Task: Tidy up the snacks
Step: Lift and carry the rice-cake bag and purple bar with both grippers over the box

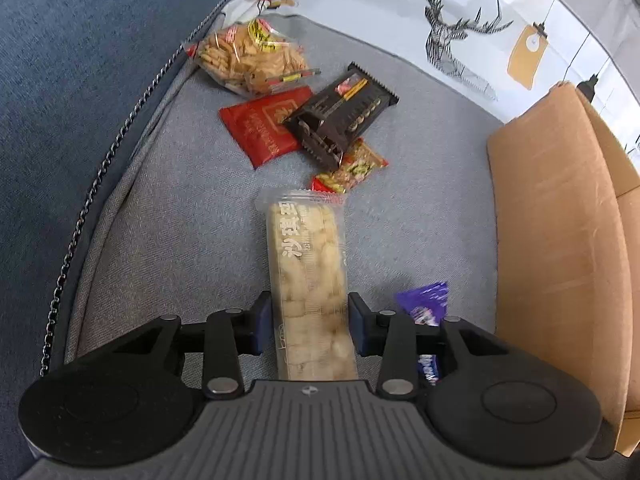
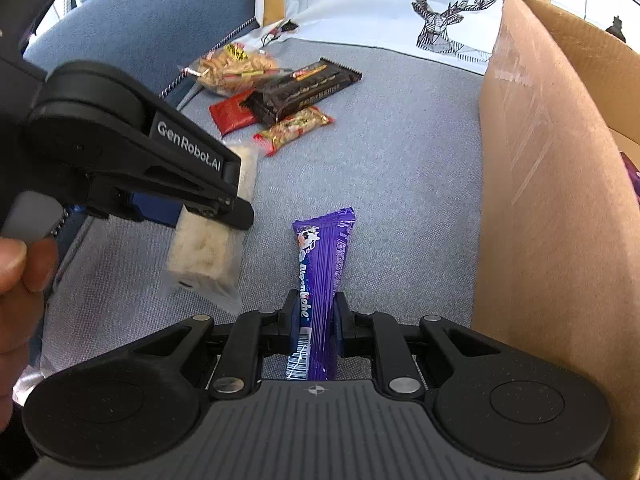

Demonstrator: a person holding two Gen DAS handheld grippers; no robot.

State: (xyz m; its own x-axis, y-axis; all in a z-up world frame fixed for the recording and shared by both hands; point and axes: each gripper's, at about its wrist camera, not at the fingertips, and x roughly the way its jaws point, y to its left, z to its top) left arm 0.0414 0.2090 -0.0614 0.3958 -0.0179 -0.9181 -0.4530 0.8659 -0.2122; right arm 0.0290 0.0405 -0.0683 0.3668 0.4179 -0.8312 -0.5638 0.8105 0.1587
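on a grey-blue sofa seat: 2 grippers, 2 snacks held

on the seat cushion (image 1: 168, 240), the left gripper (image 1: 308, 324) clamps a long clear-wrapped rice crisp bar (image 1: 306, 264) between its blue pads; the jaws stand at a moderate width, pressed against the 2 long sides of the pack. from the right wrist view the same bar (image 2: 204, 248) hangs tilted below that gripper (image 2: 200, 204), lifted off the fabric, and a thumb of the person's hand (image 2: 16, 272) rests at the handle.

the right gripper (image 2: 316, 320) is closed narrowly on a slim purple candy stick (image 2: 320, 264), which points forward along the fingers. in the left wrist view the purple stick (image 1: 426, 300) shows just to the right of the left gripper's right finger.

farther along the cushion lies a loose group of snacks: a clear bag of biscuit sticks (image 1: 248, 56), a red sachet (image 1: 260, 124), a dark brown wafer pack (image 1: 340, 112) lying partly over the sachet, and a small red-and-yellow packet (image 1: 352, 168) touching the wafer pack's near end. the far tip of the rice crisp bar appears just beside this small packet.

to the right stands an open cardboard box (image 2: 540, 184), its tall wall near the purple stick. behind the cushion lies white fabric printed with a deer (image 1: 452, 32).
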